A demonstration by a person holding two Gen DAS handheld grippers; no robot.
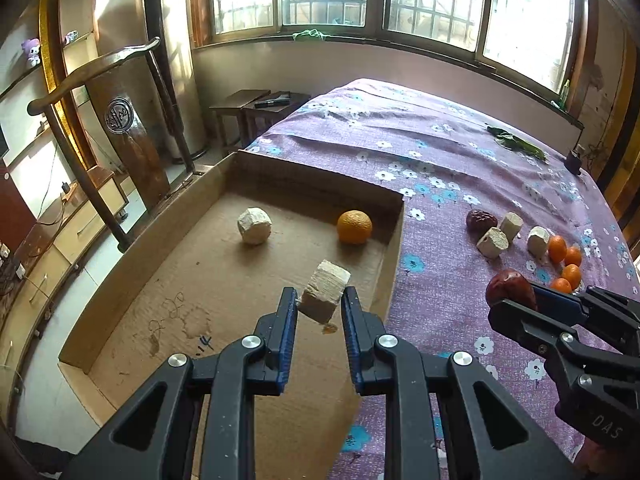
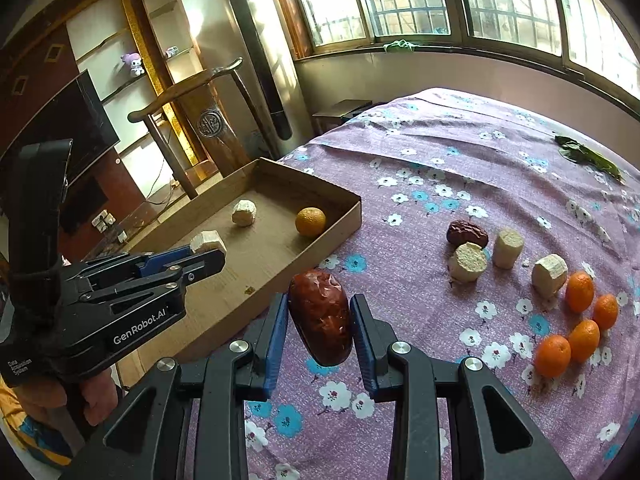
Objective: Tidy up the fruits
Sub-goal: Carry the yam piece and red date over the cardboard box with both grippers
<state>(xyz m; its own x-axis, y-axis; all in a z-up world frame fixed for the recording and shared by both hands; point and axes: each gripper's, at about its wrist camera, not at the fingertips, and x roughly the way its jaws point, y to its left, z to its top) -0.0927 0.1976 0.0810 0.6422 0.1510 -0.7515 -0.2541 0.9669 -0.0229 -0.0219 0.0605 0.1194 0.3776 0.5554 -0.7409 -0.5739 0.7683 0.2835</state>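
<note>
My left gripper (image 1: 319, 303) is shut on a pale cut chunk (image 1: 325, 291) and holds it over the cardboard tray (image 1: 120, 280); it also shows in the right wrist view (image 2: 208, 250). The tray holds another pale chunk (image 1: 254, 225) and an orange (image 1: 354, 227). My right gripper (image 2: 320, 320) is shut on a red date (image 2: 321, 318) above the purple floral cloth (image 2: 440, 152), right of the tray (image 2: 344, 224). On the cloth lie another date (image 2: 466, 233), three pale chunks (image 2: 507, 247) and several small oranges (image 2: 579, 291).
The cloth covers a bed under windows. A green leaf (image 2: 588, 158) lies far right on it. A wooden chair (image 1: 120, 128), shelves and a tall standing unit (image 2: 264, 64) stand left, beyond the tray. Small dark tables (image 1: 256, 108) stand past the bed's far corner.
</note>
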